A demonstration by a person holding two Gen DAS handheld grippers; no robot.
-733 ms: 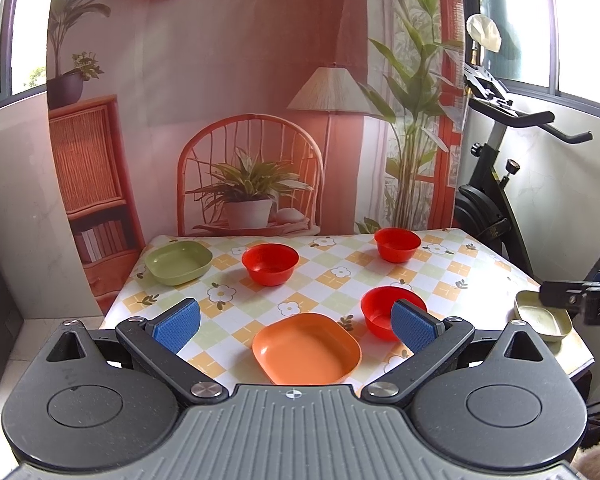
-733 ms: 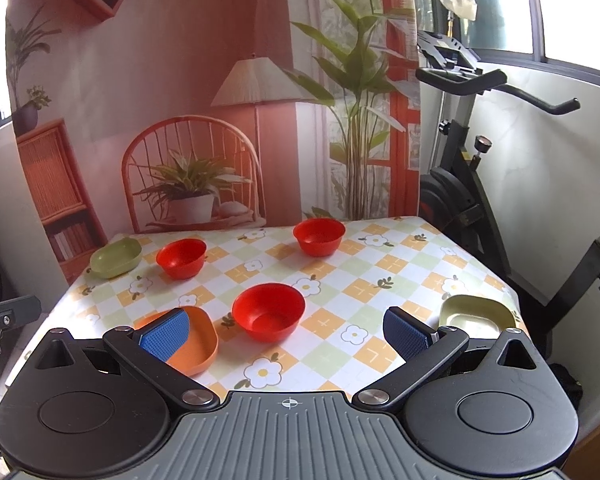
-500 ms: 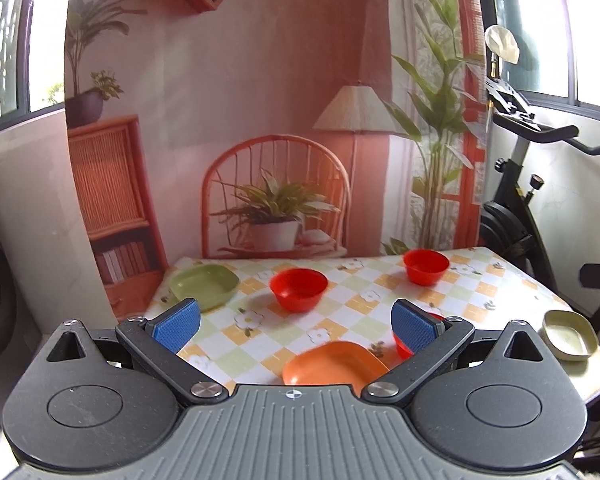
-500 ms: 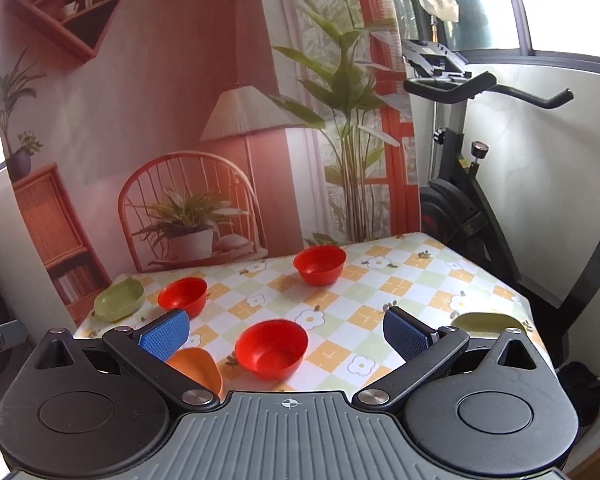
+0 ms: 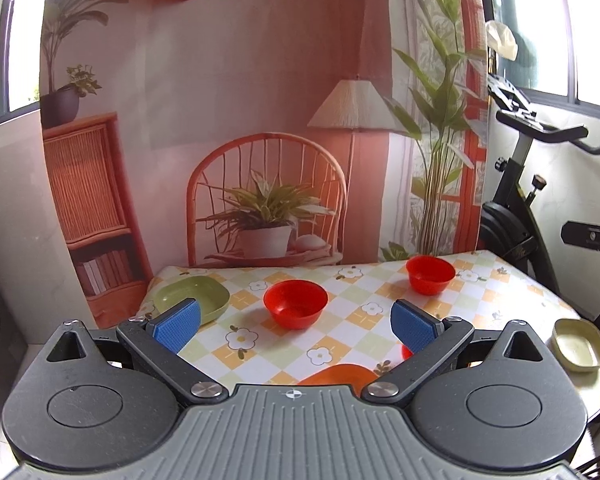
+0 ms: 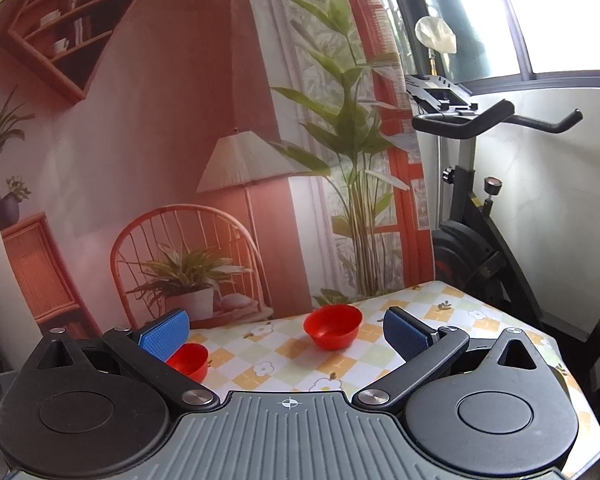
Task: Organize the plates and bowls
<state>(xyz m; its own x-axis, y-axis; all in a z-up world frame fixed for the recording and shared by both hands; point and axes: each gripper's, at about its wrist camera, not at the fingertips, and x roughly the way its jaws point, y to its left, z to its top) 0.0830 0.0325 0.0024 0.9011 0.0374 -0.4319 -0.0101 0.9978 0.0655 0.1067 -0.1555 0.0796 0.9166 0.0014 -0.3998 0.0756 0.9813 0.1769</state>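
Over the last 0.7 s I have tilted both cameras up and back from the table (image 5: 520, 288); the dishes have slid down the frame and the printed backdrop (image 5: 236, 80) now fills most of each view; I judge this as a withdrawal or re-aim, not an approach, so no dish has been gripped and the sorting has not begun.

Going left to right in the left wrist view: the green plate (image 5: 204, 294) sits at the far-left corner of the cloth, a rounded square with no clear long axis, mouth up, partly behind my left pad; next the red bowl (image 5: 295, 303), upright, round, so it points nowhere in particular; then the second red bowl (image 5: 430, 274) further back; the orange plate (image 5: 336, 372) is nearly hidden under the gripper body, and a sliver of a third red bowl (image 5: 405, 352) shows beside the right pad; the pale oval dish (image 5: 578, 344) lies at the right edge, its long axis running roughly from near-right to far-left, open side up.

My left gripper (image 5: 296, 324) has its fingers spread wide with nothing between them; my right gripper (image 6: 286, 330) is likewise spread and empty, with 2 red bowls visible beyond it; the exercise bike (image 6: 476, 200) stands to the right.
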